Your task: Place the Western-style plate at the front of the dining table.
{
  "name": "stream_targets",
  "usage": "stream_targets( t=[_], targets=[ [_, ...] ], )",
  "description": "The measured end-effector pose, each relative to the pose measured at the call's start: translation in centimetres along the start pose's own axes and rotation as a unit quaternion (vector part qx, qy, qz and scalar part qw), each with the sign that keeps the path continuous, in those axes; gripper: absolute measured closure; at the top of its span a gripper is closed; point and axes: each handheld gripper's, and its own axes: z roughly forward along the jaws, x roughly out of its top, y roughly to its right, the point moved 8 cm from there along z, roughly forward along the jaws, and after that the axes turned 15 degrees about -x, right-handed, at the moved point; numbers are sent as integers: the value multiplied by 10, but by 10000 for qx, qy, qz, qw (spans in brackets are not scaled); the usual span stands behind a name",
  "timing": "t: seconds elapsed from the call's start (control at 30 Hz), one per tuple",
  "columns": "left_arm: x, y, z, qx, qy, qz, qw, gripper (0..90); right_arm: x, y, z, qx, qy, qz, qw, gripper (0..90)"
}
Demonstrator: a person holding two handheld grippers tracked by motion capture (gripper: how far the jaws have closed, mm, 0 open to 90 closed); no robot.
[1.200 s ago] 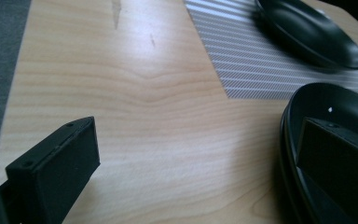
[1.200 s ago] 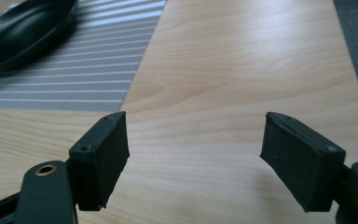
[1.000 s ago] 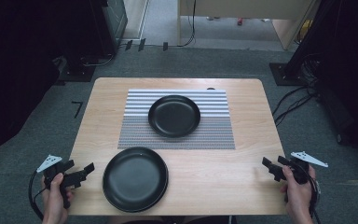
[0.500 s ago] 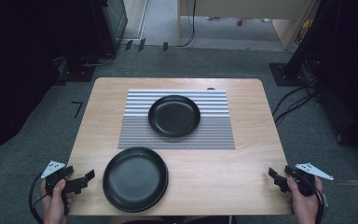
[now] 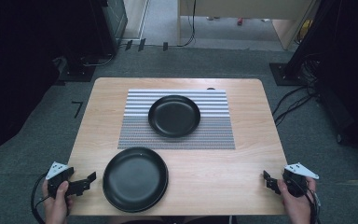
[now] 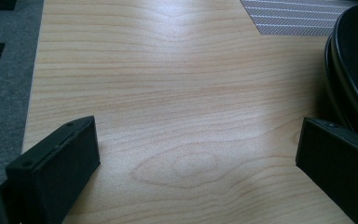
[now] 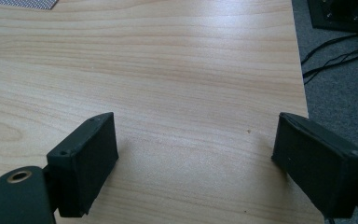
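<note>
While both sets of blocky matte-black jaws stand spread over bare pale wood grain, the right gripper (image 5: 271, 181) having just widened with nothing between, the round glossy black plate (image 5: 135, 178) lies just right of the left gripper (image 5: 85, 183), untouched.

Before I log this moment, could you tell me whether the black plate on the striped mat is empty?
Empty. In the high view the black plate on the striped mat shows a bare dark inside, nothing lying in it.
</note>
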Motion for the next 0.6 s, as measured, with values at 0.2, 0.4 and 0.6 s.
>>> stream_targets(
  t=[0.2,0.4,0.6],
  targets=[
    [-3,3,3,275,-255,280,9989,0,0,0,0,6,4,-10,10000,132],
    [-5,3,3,334,-343,381,9981,0,0,-1,-1,27,4,-24,10000,131],
    [-6,4,4,445,-453,510,9967,0,0,-1,-1,29,4,-26,10000,130]
  ],
)
